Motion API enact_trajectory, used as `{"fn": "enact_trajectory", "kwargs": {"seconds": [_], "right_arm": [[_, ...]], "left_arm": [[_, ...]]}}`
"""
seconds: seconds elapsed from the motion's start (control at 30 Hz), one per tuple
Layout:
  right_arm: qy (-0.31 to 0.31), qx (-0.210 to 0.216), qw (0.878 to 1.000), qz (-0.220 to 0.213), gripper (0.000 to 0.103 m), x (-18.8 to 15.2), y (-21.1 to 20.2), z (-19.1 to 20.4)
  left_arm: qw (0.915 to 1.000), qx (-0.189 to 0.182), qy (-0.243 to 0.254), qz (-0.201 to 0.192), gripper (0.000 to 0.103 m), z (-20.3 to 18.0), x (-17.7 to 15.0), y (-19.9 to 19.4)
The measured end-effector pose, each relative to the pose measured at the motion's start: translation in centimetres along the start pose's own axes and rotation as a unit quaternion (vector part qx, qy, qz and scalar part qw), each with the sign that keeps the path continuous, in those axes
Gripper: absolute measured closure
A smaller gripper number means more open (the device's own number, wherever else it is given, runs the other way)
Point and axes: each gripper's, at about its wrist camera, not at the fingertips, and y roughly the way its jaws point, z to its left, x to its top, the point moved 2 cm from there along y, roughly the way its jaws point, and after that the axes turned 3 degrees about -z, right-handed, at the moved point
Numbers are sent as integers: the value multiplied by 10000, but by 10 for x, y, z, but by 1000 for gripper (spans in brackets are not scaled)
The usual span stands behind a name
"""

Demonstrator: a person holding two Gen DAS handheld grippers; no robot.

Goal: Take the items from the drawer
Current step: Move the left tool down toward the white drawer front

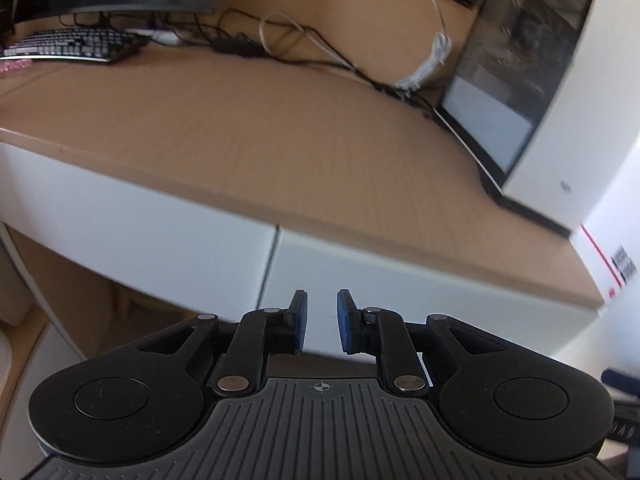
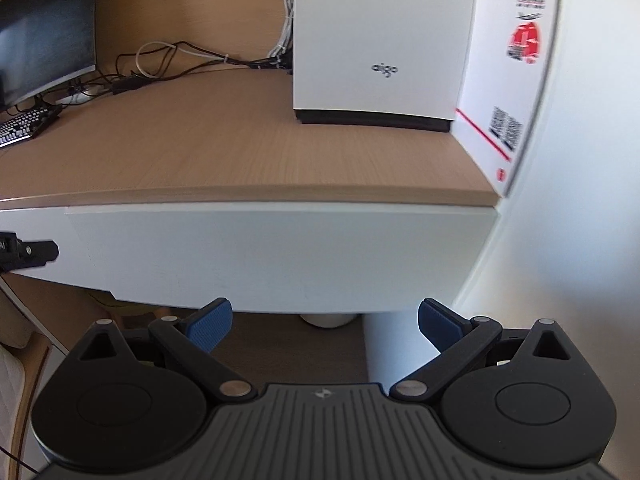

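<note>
A white drawer front (image 2: pixel 280 252) sits shut under the wooden desk top (image 2: pixel 240 152); nothing of its contents shows. My right gripper (image 2: pixel 325 322) hangs open and wide just below the drawer's lower edge, with nothing between its blue pads. In the left wrist view the same drawer front (image 1: pixel 400 292) lies right of a vertical seam. My left gripper (image 1: pixel 322 320) stands in front of it, its blue pads a narrow gap apart and empty. A black fingertip of the left gripper (image 2: pixel 36 252) shows at the left edge of the right wrist view.
A white computer case (image 2: pixel 380 40) stands at the back right of the desk, with a white printed box (image 2: pixel 512 80) beside it against the wall. Cables (image 1: pixel 300 44), a keyboard (image 1: pixel 72 44) and a monitor (image 2: pixel 40 28) fill the back left. A second white panel (image 1: pixel 140 232) adjoins the drawer.
</note>
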Motion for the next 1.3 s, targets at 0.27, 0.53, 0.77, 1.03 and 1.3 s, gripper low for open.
{"fn": "enact_trajectory", "kwargs": {"seconds": [0.27, 0.53, 0.77, 1.03, 1.3], "right_arm": [[-212, 286, 9993, -68, 3, 6, 42, 2], [-56, 178, 9998, 69, 3, 2, 56, 6], [-121, 146, 9998, 59, 3, 8, 61, 17], [-148, 21, 9999, 76, 3, 9, 65, 17], [-142, -103, 9998, 36, 3, 8, 62, 11]], "left_arm": [[9995, -15, -62, -314, 85, 18, 25, 27], [9988, -345, -345, -84, 85, 33, 27, 47], [9985, -432, -339, 80, 85, 37, 27, 56], [9968, -690, -336, 221, 69, 36, 24, 64], [9977, -624, -20, 252, 66, 26, 23, 64]]}}
